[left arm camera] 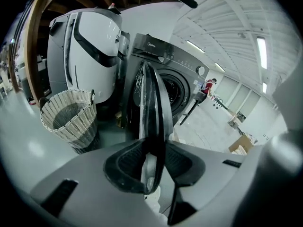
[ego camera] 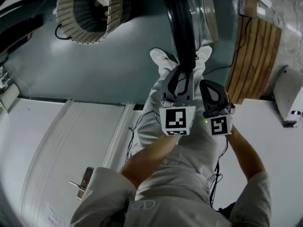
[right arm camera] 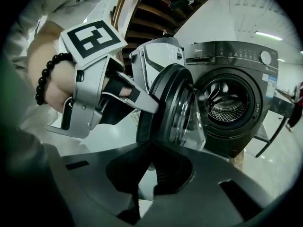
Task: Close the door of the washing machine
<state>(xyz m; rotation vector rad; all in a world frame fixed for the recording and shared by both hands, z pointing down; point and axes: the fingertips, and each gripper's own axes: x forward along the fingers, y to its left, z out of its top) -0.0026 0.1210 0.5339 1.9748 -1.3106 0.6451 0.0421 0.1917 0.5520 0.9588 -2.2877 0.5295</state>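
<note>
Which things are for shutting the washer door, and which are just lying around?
For the job:
washing machine
its open door
left gripper, on the door's rim

Lying about:
wicker basket
white appliance
slatted wooden panel

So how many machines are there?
2: the dark washer with its door open, and a white machine on its left, behind the basket. More may be out of view.

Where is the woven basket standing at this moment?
In the left gripper view the woven basket stands on the floor at the left, before the white appliance and left of the open washing machine door.
</note>
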